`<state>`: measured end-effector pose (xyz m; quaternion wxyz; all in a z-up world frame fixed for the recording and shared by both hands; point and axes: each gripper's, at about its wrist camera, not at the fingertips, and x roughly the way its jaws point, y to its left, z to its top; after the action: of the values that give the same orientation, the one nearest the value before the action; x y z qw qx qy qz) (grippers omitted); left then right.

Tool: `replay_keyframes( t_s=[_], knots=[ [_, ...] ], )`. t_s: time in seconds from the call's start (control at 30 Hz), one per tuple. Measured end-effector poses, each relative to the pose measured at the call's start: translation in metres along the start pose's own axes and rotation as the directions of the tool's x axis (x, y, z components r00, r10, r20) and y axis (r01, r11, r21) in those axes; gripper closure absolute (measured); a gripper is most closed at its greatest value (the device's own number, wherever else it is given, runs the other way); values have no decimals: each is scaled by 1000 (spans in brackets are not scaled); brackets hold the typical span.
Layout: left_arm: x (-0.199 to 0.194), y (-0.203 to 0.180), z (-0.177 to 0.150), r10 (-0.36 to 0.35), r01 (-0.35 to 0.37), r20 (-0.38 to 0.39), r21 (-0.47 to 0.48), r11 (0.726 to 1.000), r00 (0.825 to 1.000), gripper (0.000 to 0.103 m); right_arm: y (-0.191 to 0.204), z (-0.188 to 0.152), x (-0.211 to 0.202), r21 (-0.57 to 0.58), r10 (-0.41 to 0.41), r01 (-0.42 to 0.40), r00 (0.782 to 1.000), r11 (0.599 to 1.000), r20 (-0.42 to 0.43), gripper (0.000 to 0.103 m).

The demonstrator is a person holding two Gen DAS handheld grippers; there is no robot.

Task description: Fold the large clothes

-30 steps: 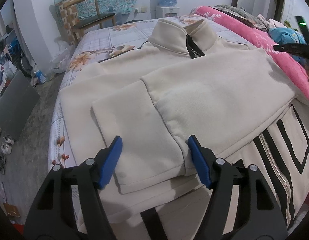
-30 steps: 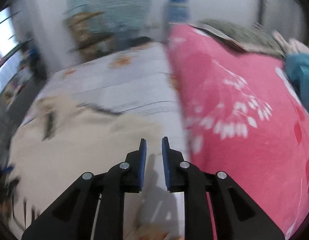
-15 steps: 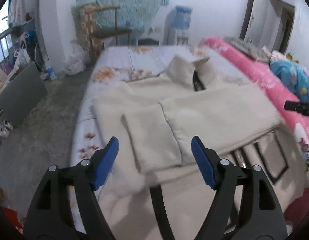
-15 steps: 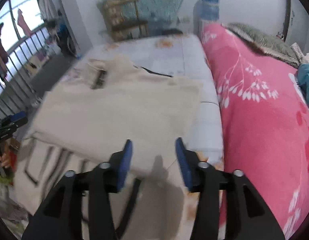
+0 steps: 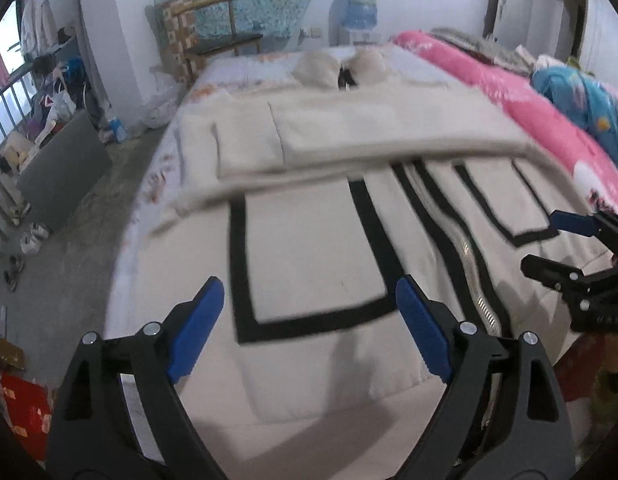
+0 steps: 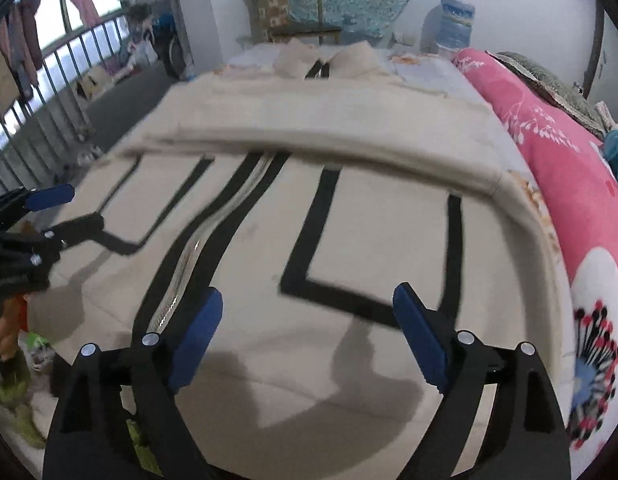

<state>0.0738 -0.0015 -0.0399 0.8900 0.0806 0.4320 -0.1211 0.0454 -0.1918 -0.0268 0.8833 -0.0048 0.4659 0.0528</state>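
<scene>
Opening right tongs (earlier nearly shut), empty

Two wrist views, side by side, angled down close over the same cream jacket hem.

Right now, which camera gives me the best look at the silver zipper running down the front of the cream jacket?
The right wrist view: the silver zipper runs long and nearly whole between its black bands, from the folded sleeves to the near hem of the cream jacket. The left wrist view shows the same zipper off to the right, shorter and blurred.
</scene>
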Motion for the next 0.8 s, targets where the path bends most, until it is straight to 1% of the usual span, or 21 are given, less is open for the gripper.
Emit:
replay_keyframes(
  t_s=[0.03,0.07,0.13,0.17,0.23,0.27,0.37,0.57,0.67,0.73,0.8],
  knots=[
    [4,1,-4,6,-6,-11,-4,1000,1000,19,1,-1,4,6,8,-8,1000,1000,-6,15],
    [9,2,-9,6,-7,-29,-18,1000,1000,19,3,-4,8,13,-3,4,1000,1000,-20,15],
    [17,6,-14,14,-16,-61,-47,999,998,19,5,-8,14,35,-59,60,998,998,-21,13],
    [21,10,-17,15,-21,-81,-67,998,997,17,4,-10,17,45,-59,60,998,997,-24,10],
    [22,16,-21,16,-23,-78,-96,995,997,14,3,-13,20,63,-78,80,997,995,-22,6],
    [23,17,-21,27,-35,-83,-97,995,996,11,3,-14,20,65,-83,84,996,994,-11,6],
    [22,19,-24,43,-52,-87,-112,992,995,8,5,-16,20,62,-88,88,996,994,-1,6],
    [21,16,-26,69,-81,-93,-135,987,993,7,5,-18,19,76,-79,78,997,994,7,6],
    [23,15,-22,71,-85,-102,-137,987,992,7,4,-17,20,87,-76,75,997,993,8,6],
    [23,16,-21,69,-84,-111,-137,987,991,7,6,-17,20,71,-83,82,997,994,9,6],
    [24,16,-20,68,-84,-117,-138,987,991,7,3,-14,19,86,-73,73,997,994,-1,6]
  ],
)
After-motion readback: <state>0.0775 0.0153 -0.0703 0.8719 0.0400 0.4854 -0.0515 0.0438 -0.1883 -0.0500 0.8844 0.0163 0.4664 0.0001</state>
